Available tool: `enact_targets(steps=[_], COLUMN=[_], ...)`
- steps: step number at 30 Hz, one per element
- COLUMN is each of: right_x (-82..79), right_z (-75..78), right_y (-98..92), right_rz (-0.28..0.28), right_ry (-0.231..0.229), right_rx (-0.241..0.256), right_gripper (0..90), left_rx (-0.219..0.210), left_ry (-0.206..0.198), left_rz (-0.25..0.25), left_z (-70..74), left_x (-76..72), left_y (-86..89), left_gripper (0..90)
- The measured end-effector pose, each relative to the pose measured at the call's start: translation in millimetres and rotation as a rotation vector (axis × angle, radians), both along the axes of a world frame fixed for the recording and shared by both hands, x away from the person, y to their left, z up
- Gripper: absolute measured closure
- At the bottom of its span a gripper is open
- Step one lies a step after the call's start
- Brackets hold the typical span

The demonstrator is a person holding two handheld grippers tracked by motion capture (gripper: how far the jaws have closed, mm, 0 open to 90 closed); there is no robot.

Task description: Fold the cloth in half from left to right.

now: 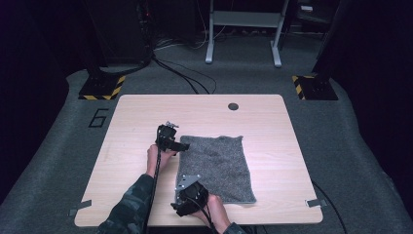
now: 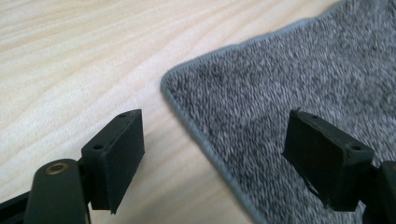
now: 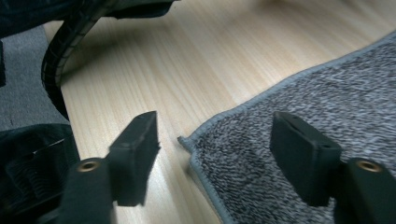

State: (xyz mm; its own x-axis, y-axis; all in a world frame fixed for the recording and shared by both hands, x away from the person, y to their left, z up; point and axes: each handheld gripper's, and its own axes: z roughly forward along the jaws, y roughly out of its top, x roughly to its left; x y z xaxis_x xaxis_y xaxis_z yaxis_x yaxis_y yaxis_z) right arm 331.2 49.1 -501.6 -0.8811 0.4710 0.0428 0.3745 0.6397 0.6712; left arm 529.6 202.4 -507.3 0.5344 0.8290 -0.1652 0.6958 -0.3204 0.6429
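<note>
Both towel [image 1: 216, 165] corners sit between spread fingers [image 2: 116, 154].

Light wood table [image 1: 146, 117]; grey towel [image 1: 216, 165] flat on near-centre; dark round grommet [image 1: 233, 106] near far edge.

Table brightly lit, surroundings dark; close-ups soft.

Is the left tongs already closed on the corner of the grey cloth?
No, the left tongs stand open, one jaw over the bare table and the other over the grey cloth, with its corner between them.
</note>
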Motion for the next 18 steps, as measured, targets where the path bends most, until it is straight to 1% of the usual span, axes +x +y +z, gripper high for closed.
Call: enact_targets(steps=[1,2,3,4,5,6,7,8,9,10,11,12,13,14,15,16,18], right_x=[-0.2,-0.3,-1.4,-1.3,-0.1,0.1,1.1,1.7,1.5,2.4,2.2,2.3,2.0,1.4,0.9,0.7,2.0], right_z=[-1.8,-1.6,-4.0,-4.3,-4.0,-5.2,-7.1,-7.1,-8.9,-9.9,-11.8,-11.0,-12.0,-11.1,-11.9,-11.3,-12.0], right_y=[1.4,1.9,3.8,4.4,4.2,5.0,5.8,5.9,6.9,6.7,7.9,7.6,8.2,8.6,9.5,9.0,7.3], right_rz=[0.002,0.012,-0.004,-0.008,0.006,0.003,0.000,0.010,0.002,0.014,0.008,0.016,0.013,0.008,-0.002,-0.001,0.001], right_ry=[-0.001,0.013,-0.009,-0.006,0.006,-0.002,-0.023,-0.008,-0.013,-0.016,-0.025,-0.011,-0.025,-0.025,-0.040,-0.026,-0.040], right_rx=[0.006,-0.009,0.005,0.001,-0.014,-0.016,-0.009,-0.021,-0.024,-0.032,-0.029,-0.045,-0.035,-0.052,-0.046,-0.051,-0.047], right_gripper=[36.1,37.8,40.5,43.2,44.6,47.9,51.0,53.3,56.2,58.3,59.3,60.9,62.3,64.0,65.6,66.9,70.7], left_rx=[0.006,0.009,0.004,0.027,0.033,0.033,0.035,0.051,0.050,0.058,0.063,0.071,0.081,0.094,0.098,0.104,0.109], left_ry=[-0.006,-0.009,-0.011,-0.017,-0.034,-0.038,-0.033,-0.046,-0.045,-0.054,-0.056,-0.063,-0.067,-0.071,-0.080,-0.084,-0.089], left_rz=[0.014,0.012,0.018,0.011,0.020,0.022,0.014,0.005,0.006,0.002,-0.002,-0.006,-0.009,-0.014,-0.008,-0.006,-0.012], left_z=[-0.6,-1.4,-2.5,-2.1,-2.8,-2.9,-2.5,-2.5,-2.6,-2.6,-2.6,-2.7,-2.6,-2.3,-2.7,-2.6,-2.8], left_x=[1.1,2.5,2.7,3.2,3.6,3.6,3.7,3.9,3.4,3.3,2.6,2.3,1.9,1.6,1.3,1.0,0.1], left_y=[-0.8,-0.9,-2.0,-2.2,-3.5,-4.3,-4.4,-4.8,-5.9,-6.4,-7.5,-8.7,-9.8,-10.5,-12.1,-13.2,-14.8], left_gripper=[27.6,29.6,31.8,34.5,37.2,39.4,42.3,44.5,47.1,50.1,52.4,54.6,56.5,58.7,60.7,63.3,67.4])
